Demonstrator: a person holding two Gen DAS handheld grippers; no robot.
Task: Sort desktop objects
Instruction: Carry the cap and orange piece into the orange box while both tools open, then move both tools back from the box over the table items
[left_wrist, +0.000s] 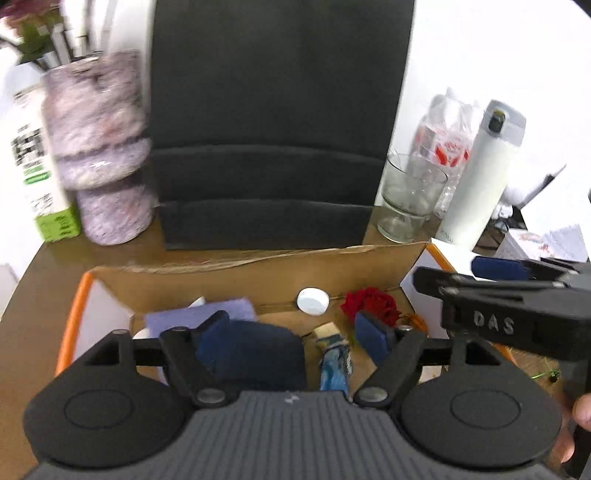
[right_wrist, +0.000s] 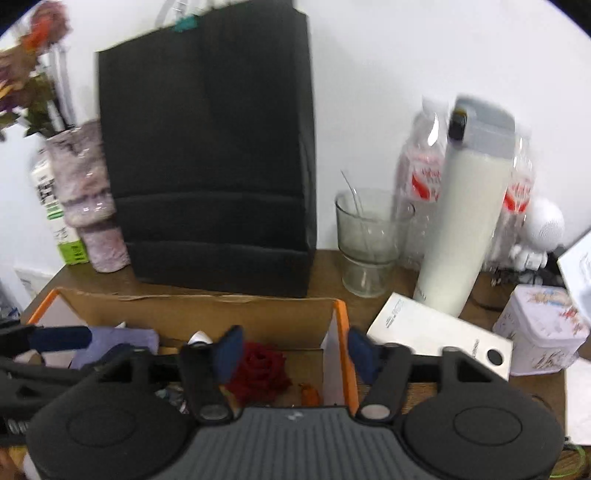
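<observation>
Left wrist: crumpled red rose lying inside cardboard box.

A home desk against a white wall, crowded with a thermos, drinking glass and dried flowers.

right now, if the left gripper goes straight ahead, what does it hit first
Most likely the dark blue cloth in the cardboard box, lying right between the open left gripper's fingers; depth is hard to judge.
</observation>
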